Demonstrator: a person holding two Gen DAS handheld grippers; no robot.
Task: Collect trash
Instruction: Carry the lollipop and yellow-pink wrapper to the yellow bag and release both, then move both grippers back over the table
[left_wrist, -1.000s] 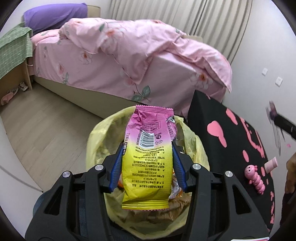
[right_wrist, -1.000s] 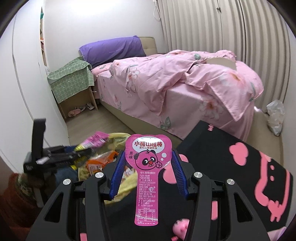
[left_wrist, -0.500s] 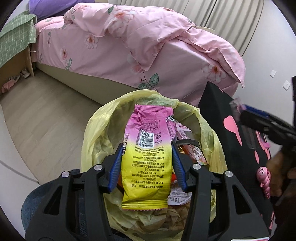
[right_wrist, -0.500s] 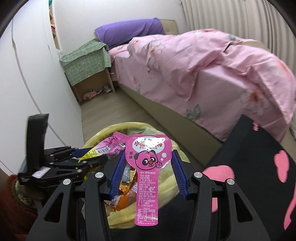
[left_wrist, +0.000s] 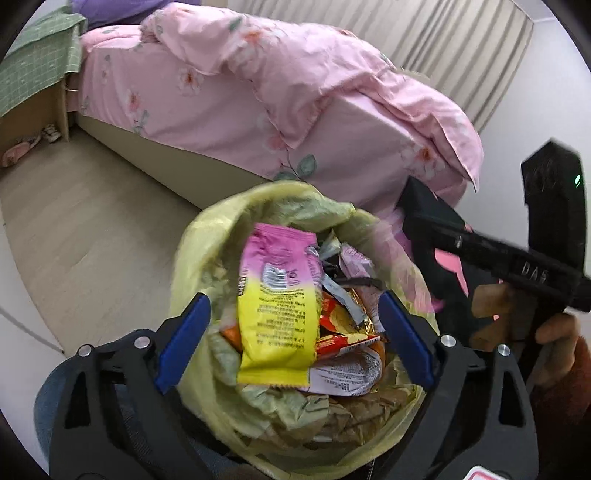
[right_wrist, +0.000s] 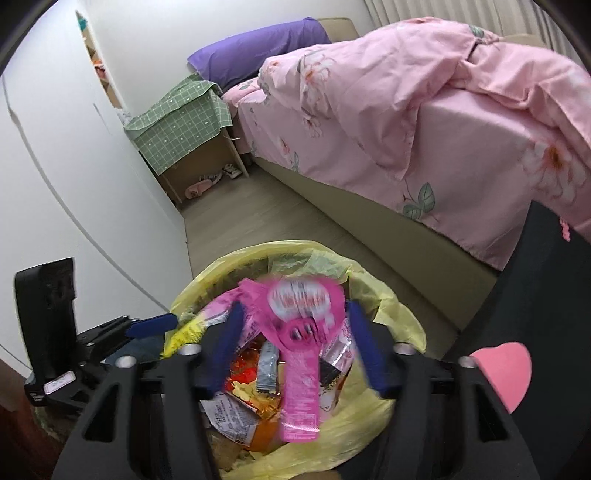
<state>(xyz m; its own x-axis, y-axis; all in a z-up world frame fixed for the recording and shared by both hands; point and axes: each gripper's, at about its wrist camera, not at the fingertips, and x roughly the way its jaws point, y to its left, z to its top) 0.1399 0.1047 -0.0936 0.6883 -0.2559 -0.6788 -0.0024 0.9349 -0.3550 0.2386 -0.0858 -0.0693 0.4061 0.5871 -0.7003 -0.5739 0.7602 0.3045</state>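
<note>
A bin lined with a yellow bag (left_wrist: 207, 240) (right_wrist: 391, 306) holds several wrappers. My left gripper (left_wrist: 295, 328) is open above it, and the pink and yellow snack packet (left_wrist: 277, 306) lies loose between its jaws on the trash. My right gripper (right_wrist: 295, 332) is open over the same bin, and the pink bear-print wrapper (right_wrist: 299, 347), blurred, sits free between its jaws over the trash. The right gripper's body shows at the right in the left wrist view (left_wrist: 480, 258). The left gripper shows at the left in the right wrist view (right_wrist: 122, 332).
A bed with a pink floral duvet (left_wrist: 295, 92) (right_wrist: 424, 110) stands behind the bin. A black table with pink patches (right_wrist: 535, 314) is at the right. A nightstand under a green cloth (right_wrist: 184, 125) stands by the wall. Wood floor (left_wrist: 74, 221) lies to the left.
Both grippers have opened and let go of their wrappers, which now drop or lie in the bin. Both moved closer over the bin.
</note>
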